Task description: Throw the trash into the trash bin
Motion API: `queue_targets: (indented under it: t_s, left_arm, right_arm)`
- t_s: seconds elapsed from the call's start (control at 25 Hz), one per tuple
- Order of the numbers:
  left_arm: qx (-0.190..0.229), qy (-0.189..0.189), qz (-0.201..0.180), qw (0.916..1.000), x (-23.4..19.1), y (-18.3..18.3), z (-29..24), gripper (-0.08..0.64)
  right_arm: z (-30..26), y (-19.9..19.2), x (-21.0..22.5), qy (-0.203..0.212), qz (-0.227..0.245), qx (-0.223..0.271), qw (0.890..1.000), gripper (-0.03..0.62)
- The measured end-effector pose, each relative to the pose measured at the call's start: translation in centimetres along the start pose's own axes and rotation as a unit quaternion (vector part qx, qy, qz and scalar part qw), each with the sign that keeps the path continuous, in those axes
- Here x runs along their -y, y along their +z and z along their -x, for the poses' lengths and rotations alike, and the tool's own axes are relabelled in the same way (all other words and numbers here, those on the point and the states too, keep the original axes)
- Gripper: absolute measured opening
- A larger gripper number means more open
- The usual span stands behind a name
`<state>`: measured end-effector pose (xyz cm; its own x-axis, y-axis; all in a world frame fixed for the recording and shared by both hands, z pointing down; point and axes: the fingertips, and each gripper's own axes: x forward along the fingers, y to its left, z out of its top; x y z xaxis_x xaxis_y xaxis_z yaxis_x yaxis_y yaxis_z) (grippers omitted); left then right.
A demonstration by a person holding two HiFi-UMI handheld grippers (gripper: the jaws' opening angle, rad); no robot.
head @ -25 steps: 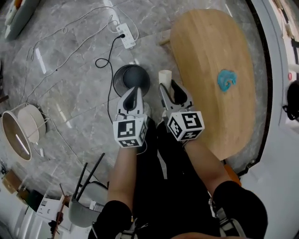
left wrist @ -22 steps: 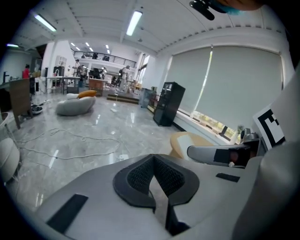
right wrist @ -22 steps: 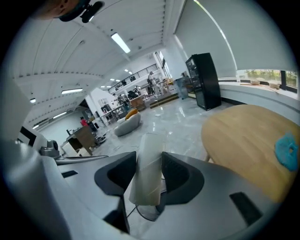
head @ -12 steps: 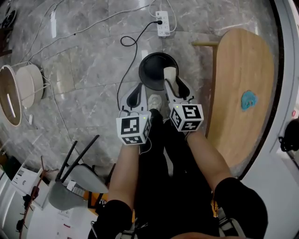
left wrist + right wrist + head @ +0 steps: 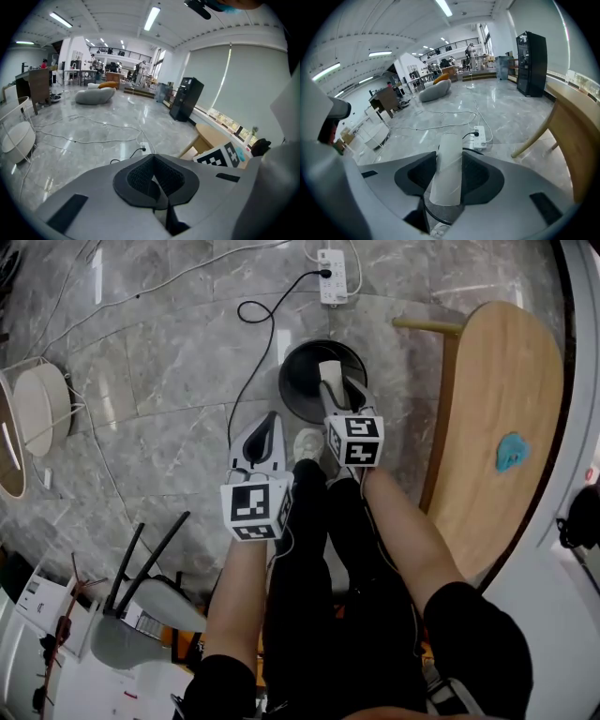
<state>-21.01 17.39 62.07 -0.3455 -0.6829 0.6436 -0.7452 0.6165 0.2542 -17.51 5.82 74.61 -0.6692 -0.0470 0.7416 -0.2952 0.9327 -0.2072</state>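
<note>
Nearest the camera: the person's legs in black trousers [image 5: 319, 596], with both bare forearms reaching forward above them, and one white shoe [image 5: 307, 444] on the grey marble floor [image 5: 178, 381]. Left tongs [image 5: 265, 432]: held over bare floor just left of the shoe; their jaws are pressed together with nothing between them, as is seen plainly in the left gripper view [image 5: 157, 185]. Right tongs [image 5: 335, 395]: held further forward than the left, and clamped on a pale cardboard tube [image 5: 330, 373]; in the right gripper view the tube [image 5: 448, 166] is gripped at its sides and juts out past the jaw tips. Trash bin [image 5: 292, 395]: round, black, stood on the floor directly beneath the tube, so that the tube is placed over its opening; crumpled pale paper [image 5: 435, 229] is glimpsed inside. To the right: a wooden tabletop [image 5: 497, 362], on which a small crumpled blue item [image 5: 511, 451] lies well apart from the bin. Beyond the bin: a white power strip [image 5: 334, 263], into which a black cable [image 5: 258, 343] is plugged.
</note>
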Motion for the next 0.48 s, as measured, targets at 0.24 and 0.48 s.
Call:
queue_targets:
  t_s: [0.24,0.48]
  left_arm:
    - [-0.014,-0.001,0.015,0.9998,-1.4,-3.3,-2.5,0.012]
    - [-0.034,-0.007,0.020,0.9992,-2.0,-6.0,-3.9,0.012]
  right_arm:
    - [-6.6,-5.6,1.8,-0.011,-0.001,-0.051,0.999,0.175]
    - [-10.1,-8.1,2.5,-0.019,0.014,-0.078,0.997,0.175]
